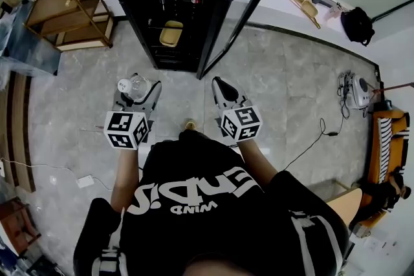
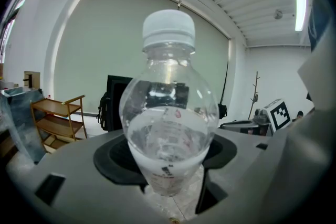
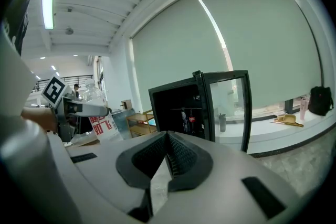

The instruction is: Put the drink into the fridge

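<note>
Ahead of both grippers stands the fridge point(image 1: 169, 6), its door point(image 1: 238, 6) swung open on the right. Floor point(image 1: 284, 81) lies between, and a wooden cart point(image 1: 72, 13) stands off to the left. The left gripper point(image 1: 136, 92) pinches the bottle point(image 2: 168, 113), which is clear, white-capped, partly filled with water and upright between the jaws. The right gripper point(image 3: 167, 140) is pressed together on nothing. The fridge's shelves are dark, and a yellow item point(image 1: 171, 32) inside cannot be identified.

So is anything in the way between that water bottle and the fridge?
Nothing visible. The fridge has its door swung open, and the floor between it and the bottle, held in the left gripper jaws, shows only tiles.
</note>
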